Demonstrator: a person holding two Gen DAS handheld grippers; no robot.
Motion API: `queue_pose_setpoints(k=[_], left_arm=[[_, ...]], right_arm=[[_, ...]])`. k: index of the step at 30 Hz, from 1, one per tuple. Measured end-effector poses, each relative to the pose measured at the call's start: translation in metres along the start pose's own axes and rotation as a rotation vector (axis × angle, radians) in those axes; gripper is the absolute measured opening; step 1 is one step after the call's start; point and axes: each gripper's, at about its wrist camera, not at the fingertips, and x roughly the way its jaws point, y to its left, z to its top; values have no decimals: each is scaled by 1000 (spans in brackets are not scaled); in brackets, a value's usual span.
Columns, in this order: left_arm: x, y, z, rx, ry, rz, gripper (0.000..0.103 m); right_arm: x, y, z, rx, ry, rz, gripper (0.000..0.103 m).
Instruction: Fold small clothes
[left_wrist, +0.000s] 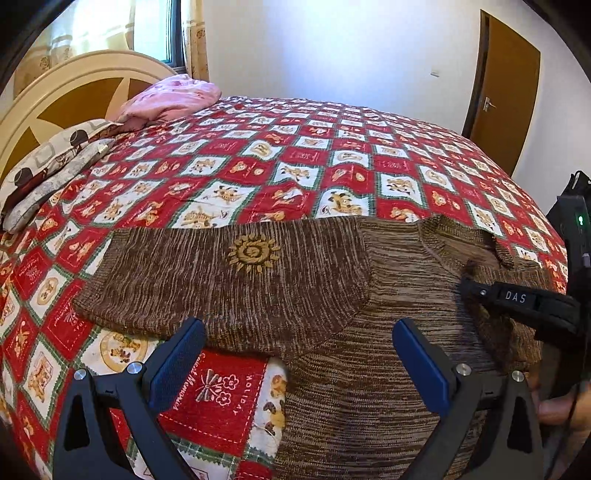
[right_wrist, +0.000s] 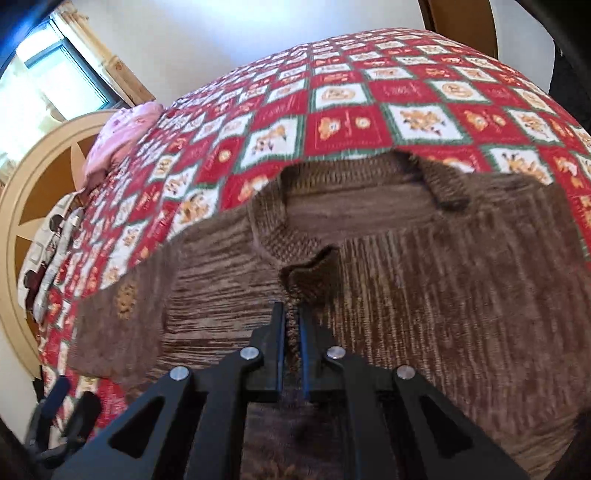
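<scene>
Sweater (left_wrist: 332, 288) mid-frame on bedspread (left_wrist: 258, 155) | my right gripper (right_wrist: 291, 325) pinches collar placket | left gripper (left_wrist: 299, 354) spread, empty | risk: knit slips, fold skews

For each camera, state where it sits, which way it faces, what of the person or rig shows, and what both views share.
Left wrist: sits behind the open left gripper, facing across the bed toward the door; the right gripper enters at right.
Right wrist: sits behind the right gripper, shut on the brown sweater, facing the collar.
Shared: sweater, sun emblem, quilt, headboard, pink bundle.
</scene>
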Motion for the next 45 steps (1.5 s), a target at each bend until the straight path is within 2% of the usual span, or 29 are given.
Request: queue_pose_setpoints(k=[2,3,4,5,6,8,10,13,15,17,18,21,23,25,27,29,31,33,34,35,37,39,41,44,45], left_arm=[[1,-1,-1,3,7,-4,102],[1,-2,-2,10,8,-6,102],[1,-4,-3,21,5,-2,102],[0,-6,-3,29,-2,3,102],[-1,-6,-3,35,-7,8,102],[-1,-11,-4,41,-13,14,102],[2,-17,-4,40,-1,1,102],[3,-28,-8,50,15,7,102],[3,-34,-11,56,26,0,102],[-2,-40,-14,77,25,3,102],[-4,-42,-15,82,19,10,102],[-7,-50,-10,88,18,-1,102],[-9,-60,-6,106,3,-4,102],[-10,-72,-5,129,-19,12,102],[-5,-88,-7,158,-20,8,102],[2,-100,-9,173,-2,12,102],[11,-115,-12,180,9,11,102],[19,-126,-15,192,6,35,102],[27,-132,-17,205,14,60,102],[33,-136,-20,215,25,74,102],[46,-139,-24,228,53,95,102],[50,-137,-26,225,67,88,102],[43,-130,-23,208,63,72,102],[28,-112,-19,178,27,61,102],[19,-95,-17,145,8,60,102]], right_arm=[[5,-1,-1,-3,-5,70,31],[5,-3,0,8,10,153,51],[0,-8,1,37,13,248,53],[-10,-17,2,91,-23,352,53],[-22,-24,4,104,-57,399,52],[-48,-36,5,76,-108,324,43],[-63,-46,-1,43,-116,224,24],[-61,-46,-23,2,-51,160,18],[-49,-34,-43,-52,-17,124,17],[-33,-30,-56,-47,7,120,18],[-33,-27,-59,-49,-32,106,19],[-28,-19,-52,-90,-37,92,23],[-37,-27,-40,-71,-15,133,19],[-56,-40,-32,-40,-90,130,19],[-79,-61,-15,-44,-193,12,20],[-83,-89,6,-28,-221,-104,20],[-72,-118,23,-30,-215,-220,21],[-55,-145,29,-6,-162,-280,17],[-47,-158,31,20,-139,-287,14],[-51,-172,29,43,-185,-244,13],[-59,-192,28,136,-215,-200,0],[-59,-204,26,211,-230,-181,0],[-58,-203,27,205,-233,-180,0],[-59,-193,29,164,-221,-228,0],[-61,-187,29,144,-214,-255,5]])
